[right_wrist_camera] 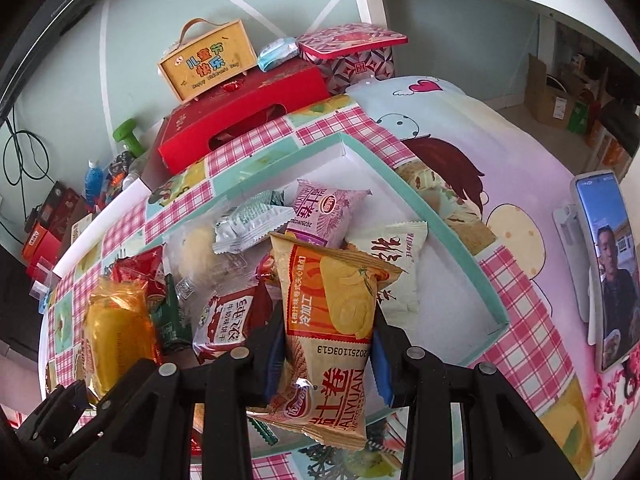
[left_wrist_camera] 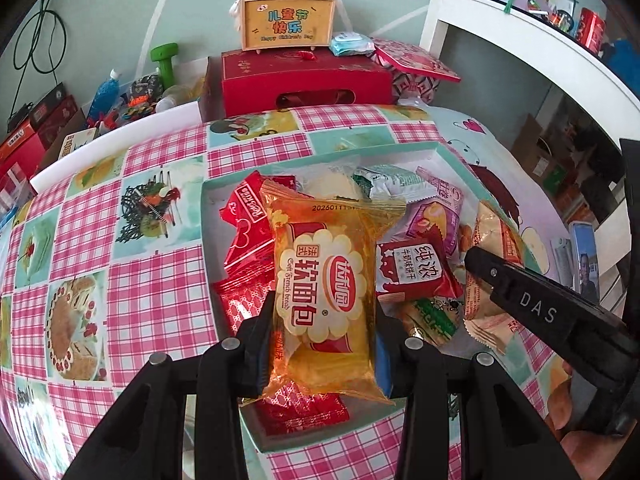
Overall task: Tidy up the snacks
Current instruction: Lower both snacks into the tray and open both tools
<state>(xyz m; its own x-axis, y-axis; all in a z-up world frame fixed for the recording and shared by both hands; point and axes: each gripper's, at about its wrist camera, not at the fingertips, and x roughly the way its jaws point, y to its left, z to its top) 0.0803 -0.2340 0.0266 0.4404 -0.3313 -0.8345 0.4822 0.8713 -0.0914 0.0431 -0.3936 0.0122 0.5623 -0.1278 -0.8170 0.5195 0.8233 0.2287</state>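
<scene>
Left tongs [left_wrist_camera: 320, 344] clamped orange bread packet [left_wrist_camera: 324, 292], frame centre | right tongs [right_wrist_camera: 328, 344] clamped tan roll packet [right_wrist_camera: 332, 320] | both above teal tray [right_wrist_camera: 440, 216] | advice: lower gently into gaps.

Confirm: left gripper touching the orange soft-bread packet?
Touching. Left wrist view: left gripper has its fingers pressed against both sides of the orange soft-bread packet, held over the tray.

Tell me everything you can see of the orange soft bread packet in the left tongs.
The orange soft bread packet is a translucent, glossy plastic wrapper with crimped ends, a scalloped cream label with red Chinese print, and a printed date near the top seal. A yellowish loaf shows through. It looks sealed. The left tongs pinch its lower half from both sides, holding it lengthwise above the snack pile in the teal-rimmed tray.
</scene>
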